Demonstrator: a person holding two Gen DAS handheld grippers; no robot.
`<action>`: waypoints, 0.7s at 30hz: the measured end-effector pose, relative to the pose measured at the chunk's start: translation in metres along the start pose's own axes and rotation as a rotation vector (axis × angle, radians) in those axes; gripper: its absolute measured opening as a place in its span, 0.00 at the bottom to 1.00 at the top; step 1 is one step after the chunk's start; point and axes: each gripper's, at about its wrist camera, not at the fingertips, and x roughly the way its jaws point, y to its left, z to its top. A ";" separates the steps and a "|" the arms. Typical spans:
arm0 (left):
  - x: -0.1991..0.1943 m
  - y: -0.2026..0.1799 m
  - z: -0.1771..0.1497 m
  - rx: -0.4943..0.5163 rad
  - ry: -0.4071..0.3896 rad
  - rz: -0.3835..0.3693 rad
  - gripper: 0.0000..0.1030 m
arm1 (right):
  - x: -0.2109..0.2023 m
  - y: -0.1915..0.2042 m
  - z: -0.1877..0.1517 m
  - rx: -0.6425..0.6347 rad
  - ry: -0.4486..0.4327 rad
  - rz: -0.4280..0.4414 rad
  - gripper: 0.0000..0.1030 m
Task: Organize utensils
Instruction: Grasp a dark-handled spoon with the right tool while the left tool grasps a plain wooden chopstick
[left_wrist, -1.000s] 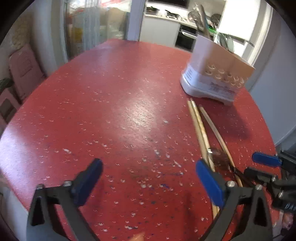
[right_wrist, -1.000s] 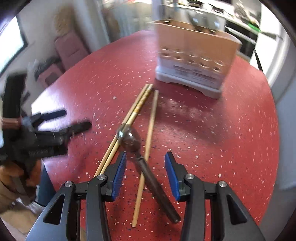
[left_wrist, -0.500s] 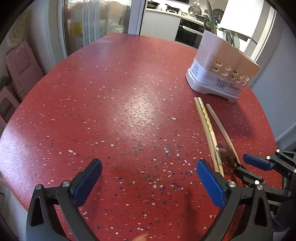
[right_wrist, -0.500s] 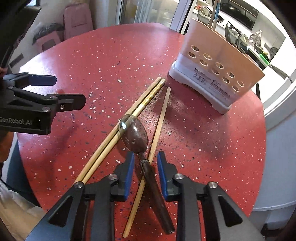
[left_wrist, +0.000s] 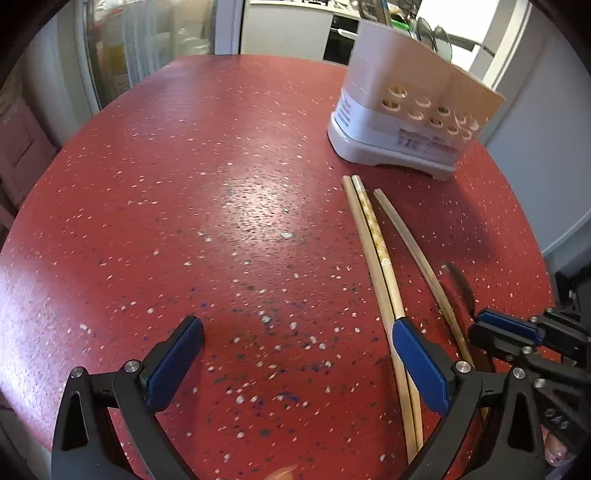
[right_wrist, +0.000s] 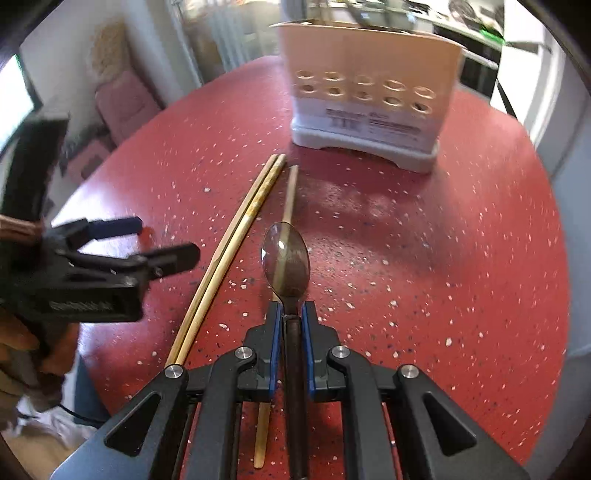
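A metal spoon (right_wrist: 286, 258) with a dark handle sits between the blue pads of my right gripper (right_wrist: 291, 310). Its jaws are closing and the pads press on the neck of the handle, bowl pointing forward. In the left wrist view the spoon (left_wrist: 461, 284) shows edge-on in front of the right gripper (left_wrist: 480, 328). A pair of wooden chopsticks (right_wrist: 236, 236) and a single chopstick (right_wrist: 290, 195) lie on the red table. My left gripper (left_wrist: 295, 326) stands wide open with nothing between its fingers, its right finger over the chopstick pair (left_wrist: 373, 254). Beside the pair lies the single chopstick (left_wrist: 410, 240).
A white and beige utensil holder (left_wrist: 402, 122) with round holes stands at the far right of the red speckled table (left_wrist: 221, 206); several utensils stick out of it. Seen from the right wrist, the holder (right_wrist: 369, 99) is straight ahead and the left gripper (right_wrist: 166, 238) hovers at left.
My right gripper's jaws have come together onto the spoon's handle, and the spoon now lines up with the gripper. The left gripper has sunk and drifted toward the chopsticks.
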 end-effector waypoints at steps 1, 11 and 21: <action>0.002 -0.002 0.002 0.008 0.003 0.005 1.00 | -0.002 -0.002 0.000 0.011 -0.005 0.007 0.12; 0.028 -0.031 0.025 0.065 0.035 0.070 1.00 | -0.015 -0.009 -0.006 0.048 -0.033 0.034 0.12; 0.017 -0.051 0.024 0.105 0.049 0.127 1.00 | -0.020 -0.018 -0.006 0.085 -0.044 0.056 0.12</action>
